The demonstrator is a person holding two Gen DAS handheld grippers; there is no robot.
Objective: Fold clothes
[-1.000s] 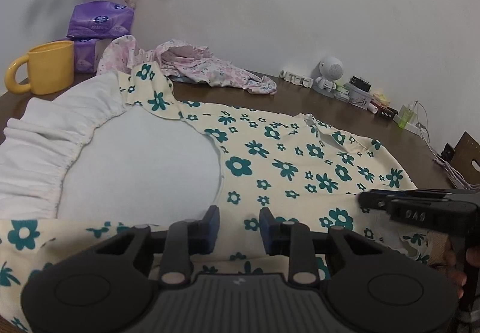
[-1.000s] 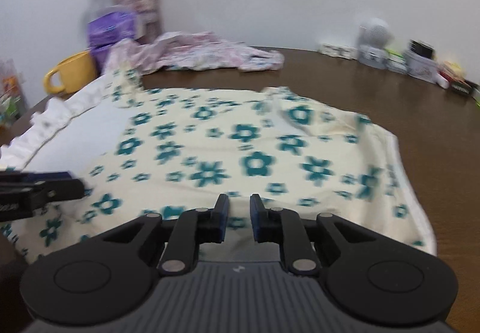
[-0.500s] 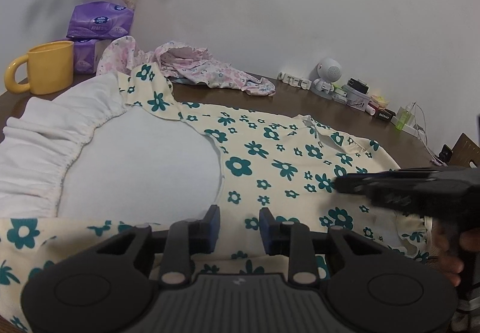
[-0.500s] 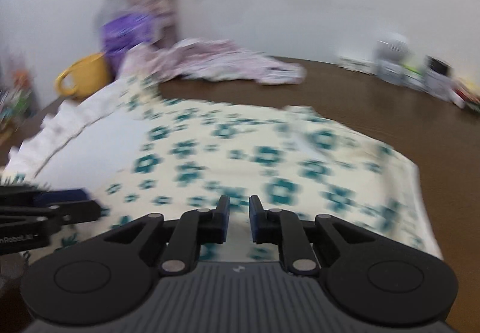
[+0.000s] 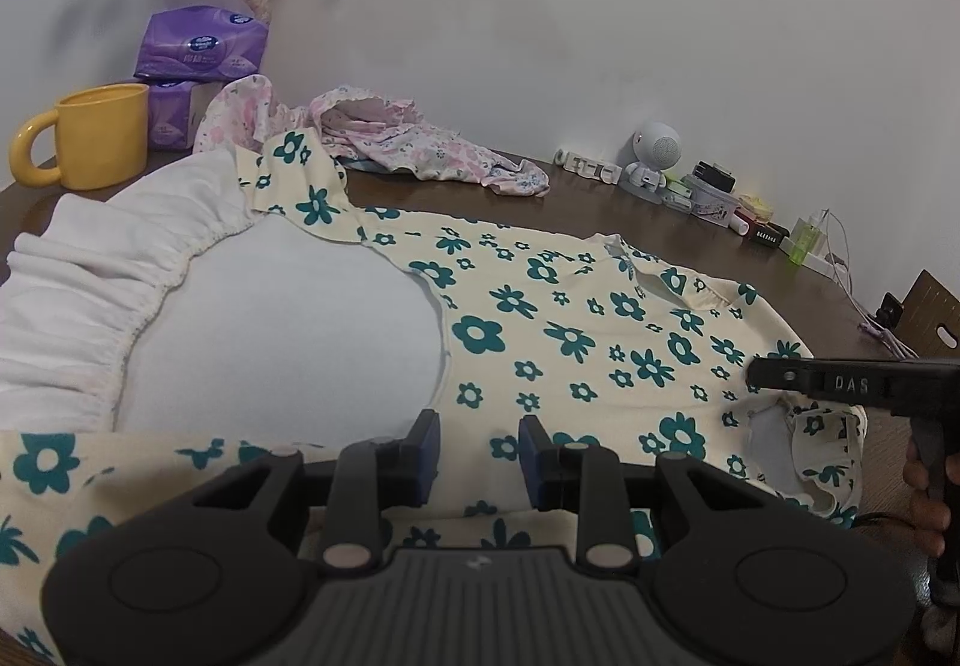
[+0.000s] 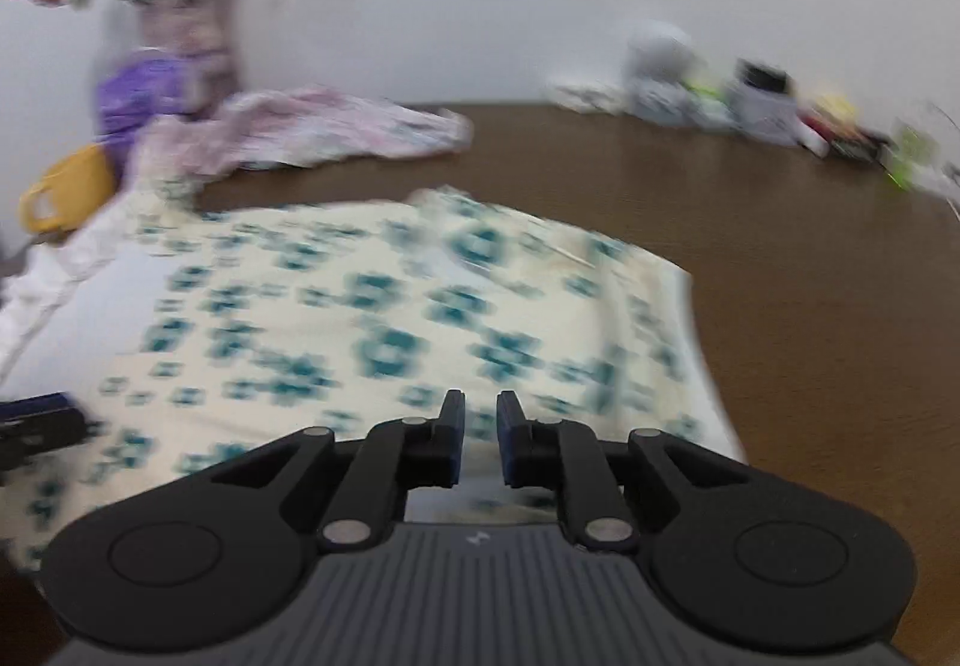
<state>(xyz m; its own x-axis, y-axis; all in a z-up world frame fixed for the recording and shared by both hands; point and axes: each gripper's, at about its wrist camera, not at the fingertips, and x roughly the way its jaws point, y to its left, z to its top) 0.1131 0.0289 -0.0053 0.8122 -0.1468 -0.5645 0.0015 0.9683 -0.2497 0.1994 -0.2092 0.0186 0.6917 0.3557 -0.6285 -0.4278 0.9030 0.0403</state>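
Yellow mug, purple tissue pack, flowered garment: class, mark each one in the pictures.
yellow mug (image 5: 105,135), left wrist view, its side wall
purple tissue pack (image 5: 201,43), left wrist view, its front face
flowered garment (image 5: 576,330), left wrist view, its flat middle

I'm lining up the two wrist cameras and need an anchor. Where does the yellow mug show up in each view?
Left wrist view: the yellow mug stands sharp at the far left, beside the purple tissue packs.
Right wrist view: the yellow mug is a blurred shape at the left edge, partly cut off by the cloth in front of it.
Shared landmark: the pink floral garment lying behind the flowered cream garment.
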